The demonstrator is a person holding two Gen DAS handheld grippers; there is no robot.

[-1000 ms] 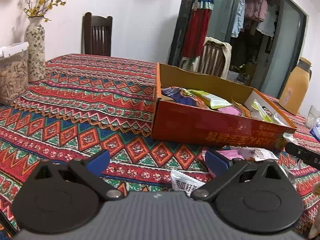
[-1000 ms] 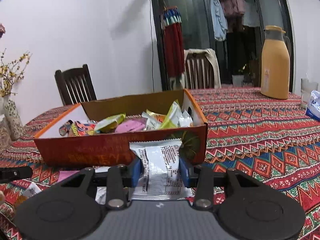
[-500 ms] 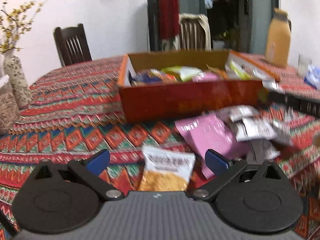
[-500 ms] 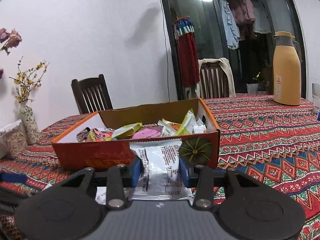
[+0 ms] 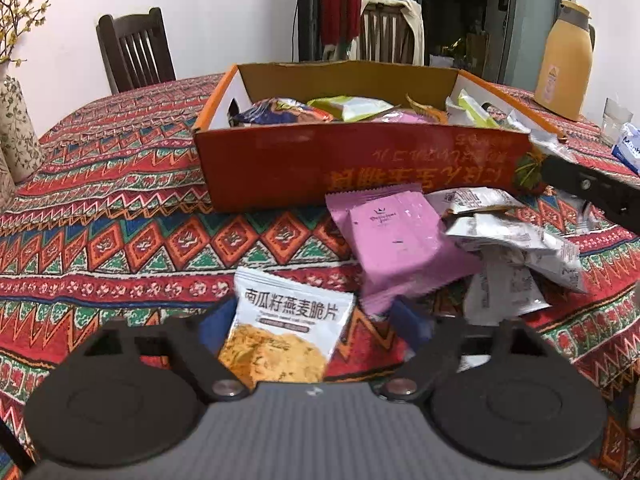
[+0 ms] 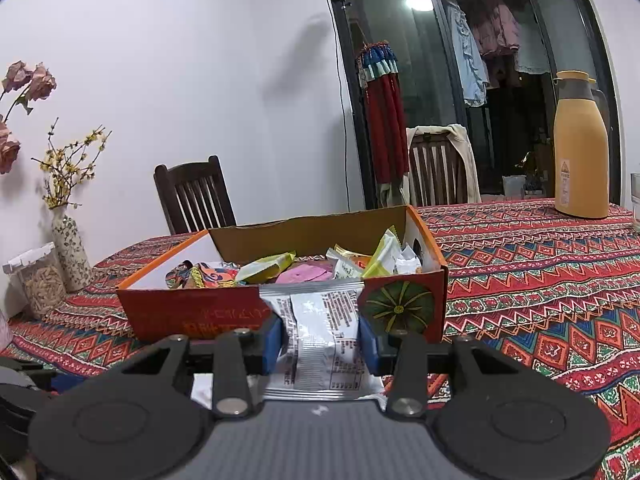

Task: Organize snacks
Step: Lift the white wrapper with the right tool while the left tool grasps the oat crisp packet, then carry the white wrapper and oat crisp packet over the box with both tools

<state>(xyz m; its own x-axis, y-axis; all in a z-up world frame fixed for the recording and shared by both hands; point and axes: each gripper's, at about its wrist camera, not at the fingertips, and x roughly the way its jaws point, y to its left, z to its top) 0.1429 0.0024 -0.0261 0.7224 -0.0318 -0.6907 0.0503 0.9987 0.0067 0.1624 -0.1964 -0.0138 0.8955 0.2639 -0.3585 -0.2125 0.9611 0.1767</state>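
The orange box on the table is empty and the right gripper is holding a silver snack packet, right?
Not quite. The orange box is not empty: it holds many snack packets, as the right wrist view shows. The rest is right: the box stands on the table, and the right gripper is shut on a silver snack packet.

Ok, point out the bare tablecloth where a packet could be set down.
Free: patterned tablecloth left of the orange cardboard box, toward the floral vase; also right of the box, before the yellow thermos jug. Crowded: box front, around the pink packet and white wrappers.
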